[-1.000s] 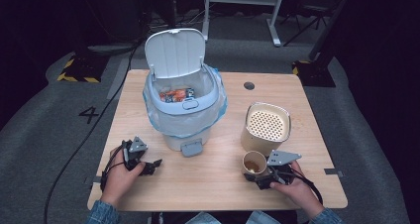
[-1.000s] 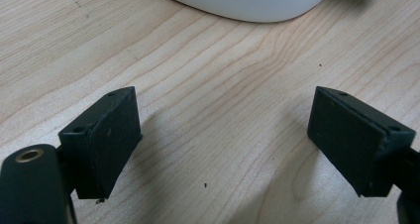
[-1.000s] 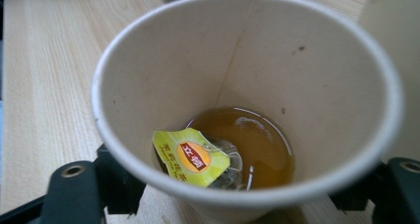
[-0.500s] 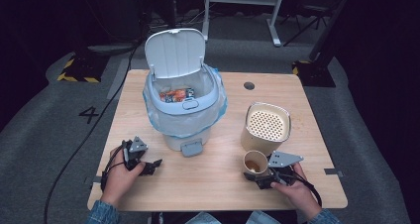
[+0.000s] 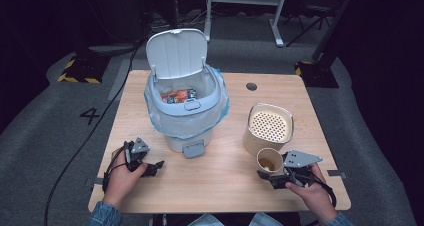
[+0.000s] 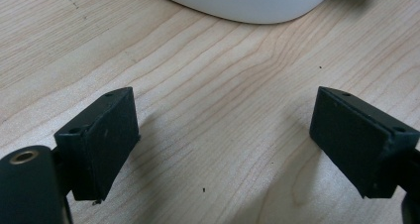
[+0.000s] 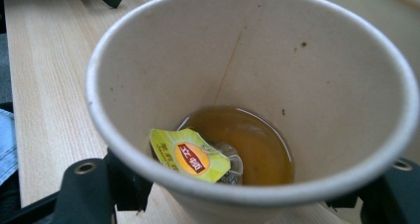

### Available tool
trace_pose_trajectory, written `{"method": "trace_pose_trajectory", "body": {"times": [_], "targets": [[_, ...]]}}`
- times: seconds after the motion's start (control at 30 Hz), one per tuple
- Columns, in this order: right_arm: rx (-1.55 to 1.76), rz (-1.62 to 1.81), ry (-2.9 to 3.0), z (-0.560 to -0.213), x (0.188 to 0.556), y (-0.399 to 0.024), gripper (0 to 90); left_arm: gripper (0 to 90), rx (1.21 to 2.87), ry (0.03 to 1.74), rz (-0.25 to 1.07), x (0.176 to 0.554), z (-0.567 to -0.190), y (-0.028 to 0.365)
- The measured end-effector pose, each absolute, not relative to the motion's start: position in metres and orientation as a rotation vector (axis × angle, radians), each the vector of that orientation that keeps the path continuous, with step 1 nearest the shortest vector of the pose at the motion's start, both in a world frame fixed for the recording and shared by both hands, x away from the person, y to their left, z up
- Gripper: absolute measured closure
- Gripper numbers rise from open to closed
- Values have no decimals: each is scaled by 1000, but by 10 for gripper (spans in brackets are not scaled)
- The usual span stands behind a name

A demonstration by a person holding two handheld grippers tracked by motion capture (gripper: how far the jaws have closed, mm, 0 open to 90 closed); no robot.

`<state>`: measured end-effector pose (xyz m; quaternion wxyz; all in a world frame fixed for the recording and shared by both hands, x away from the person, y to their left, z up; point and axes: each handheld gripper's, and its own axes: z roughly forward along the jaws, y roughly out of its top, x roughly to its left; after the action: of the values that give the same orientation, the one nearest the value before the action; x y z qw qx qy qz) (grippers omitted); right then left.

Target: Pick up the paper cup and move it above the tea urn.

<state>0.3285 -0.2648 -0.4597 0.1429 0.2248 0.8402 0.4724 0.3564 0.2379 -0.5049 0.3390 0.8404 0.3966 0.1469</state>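
Observation:
A paper cup (image 5: 270, 160) sits between the jaws of my right gripper (image 5: 266, 174) at the table's front right. The jaws have just been closing and now press on the cup's sides. In the right gripper view the cup (image 7: 257, 75) holds a little brown tea and a tea bag with a yellow tag (image 7: 190, 155); its string runs up the inner wall. My left gripper (image 5: 153, 167) rests on the table at the front left, open. In its own view the left gripper (image 6: 223, 140) has only bare wood between its pads, with the bin's white base (image 6: 237, 1) just beyond.
A pale blue pedal bin (image 5: 185, 111) with a plastic liner stands mid-table, lid (image 5: 176, 53) raised, wrappers inside. A beige container with a perforated top (image 5: 270, 127) stands right behind the cup. A cable hole (image 5: 251, 86) lies at the table's far right.
The right gripper's jaws have closed on the paper cup, and the hand has risen slightly with it. The left hand has stayed in place.

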Motion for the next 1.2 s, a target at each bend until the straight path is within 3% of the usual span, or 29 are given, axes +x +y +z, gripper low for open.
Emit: {"method": "trace_pose_trajectory", "body": {"times": [0.57,1.2], "targets": [[854,1348,2448,-407,323,-301,306,120,2191,1032,387,357,-505,238],[810,1343,2304,-339,340,-312,307,103,2193,1031,383,359,-505,236]]}}
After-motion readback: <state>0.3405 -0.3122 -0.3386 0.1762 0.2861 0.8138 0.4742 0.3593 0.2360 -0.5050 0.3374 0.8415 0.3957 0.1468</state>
